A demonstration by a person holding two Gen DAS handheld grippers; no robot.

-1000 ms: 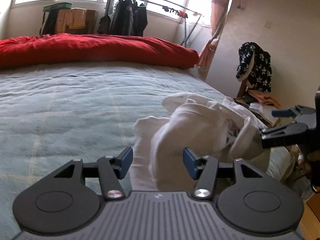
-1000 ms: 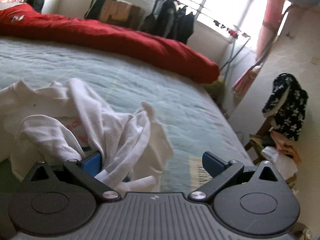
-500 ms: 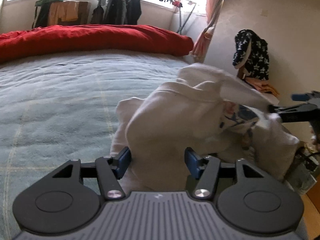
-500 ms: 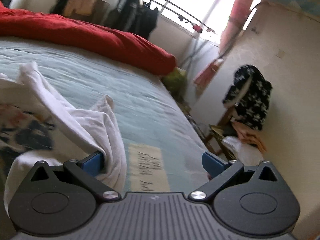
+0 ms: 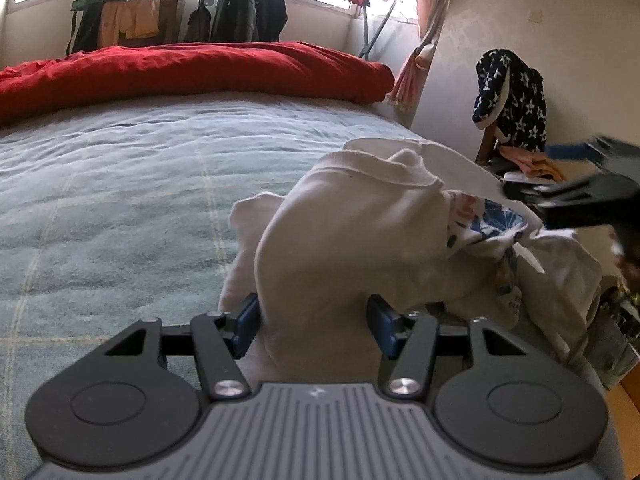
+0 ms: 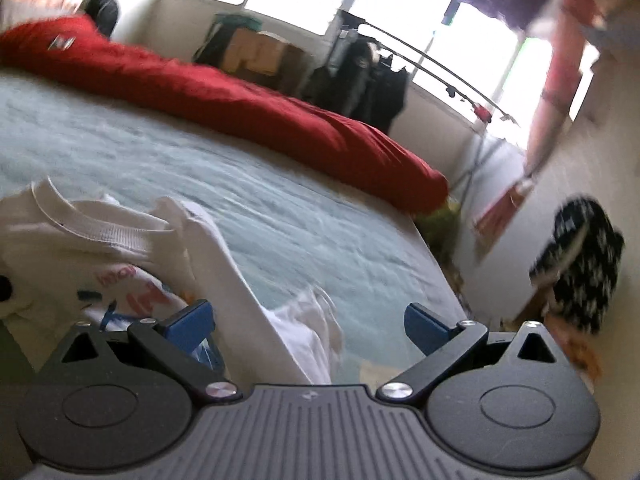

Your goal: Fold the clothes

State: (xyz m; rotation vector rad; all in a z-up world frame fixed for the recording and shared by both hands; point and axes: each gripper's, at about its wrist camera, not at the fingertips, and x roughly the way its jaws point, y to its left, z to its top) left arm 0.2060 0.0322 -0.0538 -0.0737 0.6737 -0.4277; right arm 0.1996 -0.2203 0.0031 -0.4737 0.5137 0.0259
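Across both views I see the bed [image 5: 120, 184], its pale blue-green cover filling most of the frame, with a red duvet [image 5: 192, 68] bunched along the far edge under the windows. Behind that stands a clothes rack [image 5: 248, 4] hung with dark jackets, and off to the right a dark star-patterned garment [image 5: 512, 100] is draped over a chair by the wall.

On the near right part of the bed I have the white shirt [image 5: 360, 240], crumpled into a raised heap with a coloured print showing in its folds. A thick fold of it stands between the fingers of my left gripper [image 5: 314, 322], which are spread with a blue pad at each side of the cloth; I cannot tell whether they press it. My right gripper [image 6: 308, 320] is spread wide, with a band of white shirt [image 6: 248, 312] running up between the fingers close to the left one and the right pad standing free. From the left view, the right gripper [image 5: 576, 200] appears blurred at the shirt's right edge.
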